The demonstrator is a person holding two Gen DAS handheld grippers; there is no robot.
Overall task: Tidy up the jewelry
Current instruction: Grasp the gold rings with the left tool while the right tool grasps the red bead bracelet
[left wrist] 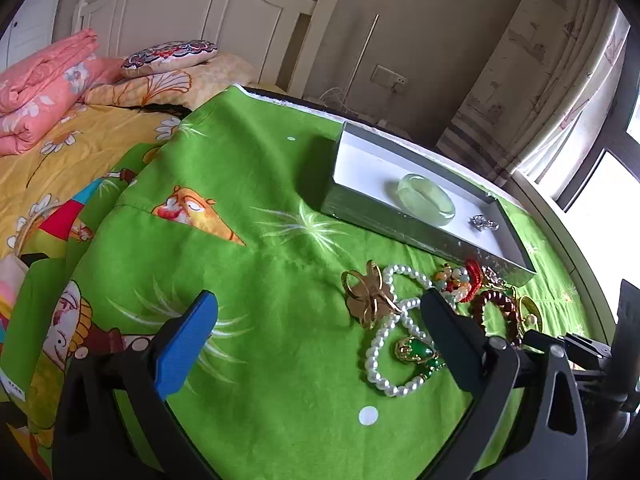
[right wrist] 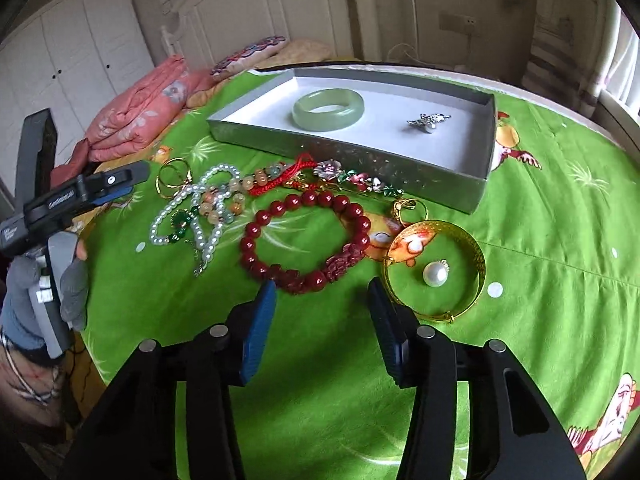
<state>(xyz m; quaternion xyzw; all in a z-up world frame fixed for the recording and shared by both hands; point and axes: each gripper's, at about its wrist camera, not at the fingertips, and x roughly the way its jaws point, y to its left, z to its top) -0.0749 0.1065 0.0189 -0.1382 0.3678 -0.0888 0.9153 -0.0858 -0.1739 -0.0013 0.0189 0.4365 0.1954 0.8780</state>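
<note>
Showing only rightward: gold bangle (right wrist: 436, 272) ringing pearl (right wrist: 435, 274).

Bangle (right wrist: 328, 110) + brooch (right wrist: 428, 122) in box (right wrist: 360, 156); bead bracelet (right wrist: 306, 236) in front.

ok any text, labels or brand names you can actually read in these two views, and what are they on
None can be read for certain.
Left gripper, on its black body: a short white marking, too blurred to read.
White label on the grey handle below it: small print, too small to read.
White tag at the edge of the green cloth: tiny print, unreadable.
Grey box, green bangle and the loose jewelry: no lettering visible.
</note>
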